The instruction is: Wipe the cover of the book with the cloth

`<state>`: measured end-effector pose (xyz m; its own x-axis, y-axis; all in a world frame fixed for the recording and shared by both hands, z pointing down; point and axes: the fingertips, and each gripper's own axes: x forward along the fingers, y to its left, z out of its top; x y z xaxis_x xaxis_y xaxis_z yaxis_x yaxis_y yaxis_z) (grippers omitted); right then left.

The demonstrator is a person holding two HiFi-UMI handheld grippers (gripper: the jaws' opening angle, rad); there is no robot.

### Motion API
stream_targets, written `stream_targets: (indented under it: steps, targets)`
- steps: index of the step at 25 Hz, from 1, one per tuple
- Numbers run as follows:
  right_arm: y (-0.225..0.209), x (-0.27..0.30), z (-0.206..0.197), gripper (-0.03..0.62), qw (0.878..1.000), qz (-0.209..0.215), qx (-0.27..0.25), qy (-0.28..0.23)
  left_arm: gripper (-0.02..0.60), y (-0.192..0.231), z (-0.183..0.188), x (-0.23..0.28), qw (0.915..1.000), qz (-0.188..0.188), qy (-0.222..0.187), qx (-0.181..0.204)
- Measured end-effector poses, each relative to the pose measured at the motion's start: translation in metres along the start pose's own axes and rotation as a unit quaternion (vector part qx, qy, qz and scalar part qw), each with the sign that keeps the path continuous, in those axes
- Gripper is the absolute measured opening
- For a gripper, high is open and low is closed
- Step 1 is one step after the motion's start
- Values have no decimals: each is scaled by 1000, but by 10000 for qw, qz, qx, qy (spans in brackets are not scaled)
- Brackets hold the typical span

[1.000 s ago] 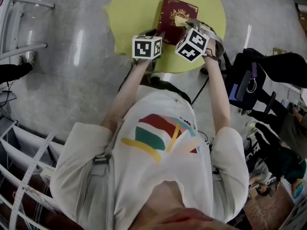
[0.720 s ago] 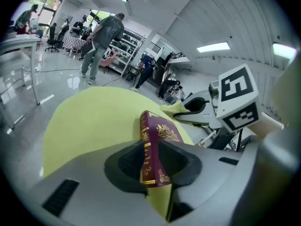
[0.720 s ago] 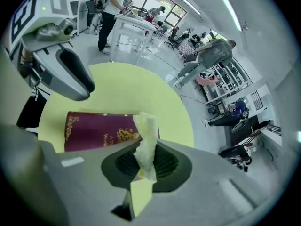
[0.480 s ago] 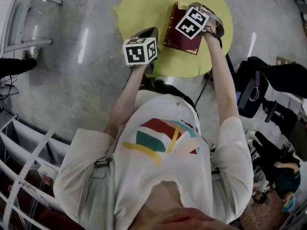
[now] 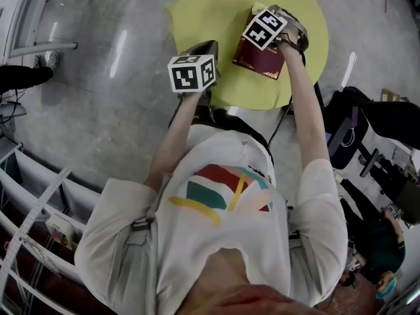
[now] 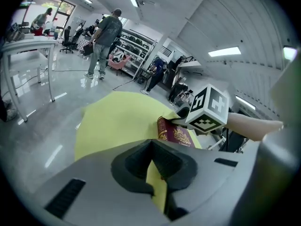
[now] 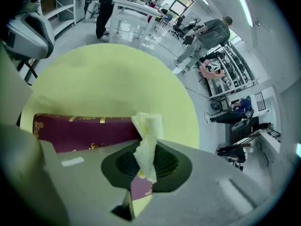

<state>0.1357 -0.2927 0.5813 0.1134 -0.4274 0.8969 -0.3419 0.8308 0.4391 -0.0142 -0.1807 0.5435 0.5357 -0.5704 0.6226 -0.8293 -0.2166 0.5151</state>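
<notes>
A dark red book [image 5: 264, 63] with a gold crest lies on the round yellow table [image 5: 210, 12]. My right gripper [image 7: 142, 175] hangs over the book's far end, shut on a pale yellow cloth [image 7: 146, 142] that sticks up out of its jaws. The book [image 7: 84, 130] fills the space just beyond them. My left gripper [image 5: 207, 46] is held left of the book and apart from it, above the table's near side. Its jaws [image 6: 157, 182] are shut with nothing between them. In the left gripper view the book [image 6: 176, 135] lies ahead to the right.
The table stands on a glossy grey floor. A metal frame [image 5: 39, 44] stands at the left, black bags [image 5: 348, 123] at the right and white racks [image 5: 39, 202] at the lower left. People [image 6: 106, 36] stand far off among desks and shelves.
My right gripper has carried the cloth along the cover towards the book's far end. My left gripper has drawn away from the book's near edge to the left.
</notes>
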Motion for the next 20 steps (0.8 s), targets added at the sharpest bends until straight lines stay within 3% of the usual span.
stream_targets:
  steps: [10, 20]
  targets:
    - [34, -15, -1, 30, 9998, 157, 14, -101, 15, 2, 10, -4, 9999, -26, -101, -41]
    - [107, -50, -15, 30, 9989, 413, -129, -164, 15, -5, 13, -4, 9998, -92, -161, -89]
